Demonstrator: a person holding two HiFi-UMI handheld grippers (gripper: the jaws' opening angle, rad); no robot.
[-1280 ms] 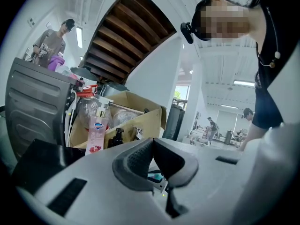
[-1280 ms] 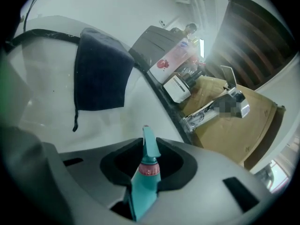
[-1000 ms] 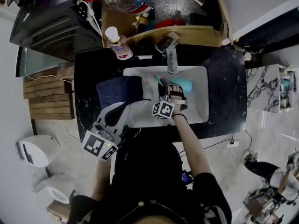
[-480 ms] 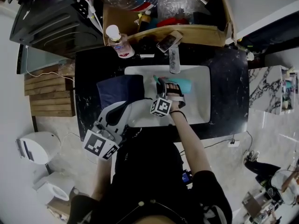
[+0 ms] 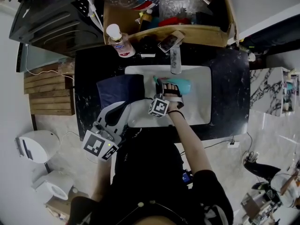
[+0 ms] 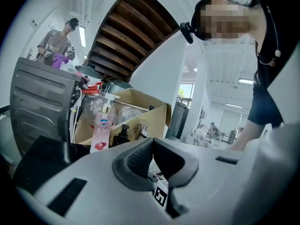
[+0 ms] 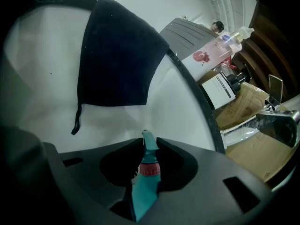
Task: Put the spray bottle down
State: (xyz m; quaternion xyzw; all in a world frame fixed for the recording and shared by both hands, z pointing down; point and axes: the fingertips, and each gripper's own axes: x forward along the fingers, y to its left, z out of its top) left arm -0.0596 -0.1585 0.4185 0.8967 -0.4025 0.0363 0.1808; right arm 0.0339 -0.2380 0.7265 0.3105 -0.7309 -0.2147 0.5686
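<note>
A teal spray bottle (image 5: 183,85) with a red collar lies low in the white sink (image 5: 199,104), its nozzle pointing left. My right gripper (image 5: 164,85) is shut on its neck. In the right gripper view the bottle (image 7: 146,175) sits between the two pads, and its nozzle pokes out past the right gripper (image 7: 149,146) just above the basin floor (image 7: 178,107). My left gripper (image 5: 116,114) hovers by the sink's front left corner, away from the bottle. In its own view the left gripper (image 6: 152,146) has its tips together with nothing between them.
A dark blue cloth (image 5: 119,90) hangs over the sink's left rim and shows as the cloth (image 7: 117,55) ahead of the bottle. The faucet (image 5: 174,60) stands at the back rim. Behind it are a pink soap pump bottle (image 5: 117,43), a cluttered cardboard box (image 5: 187,32) and a black appliance (image 5: 51,22).
My right gripper has sunk a little lower into the basin with the spray bottle still in it. The left gripper has stayed where it was.
</note>
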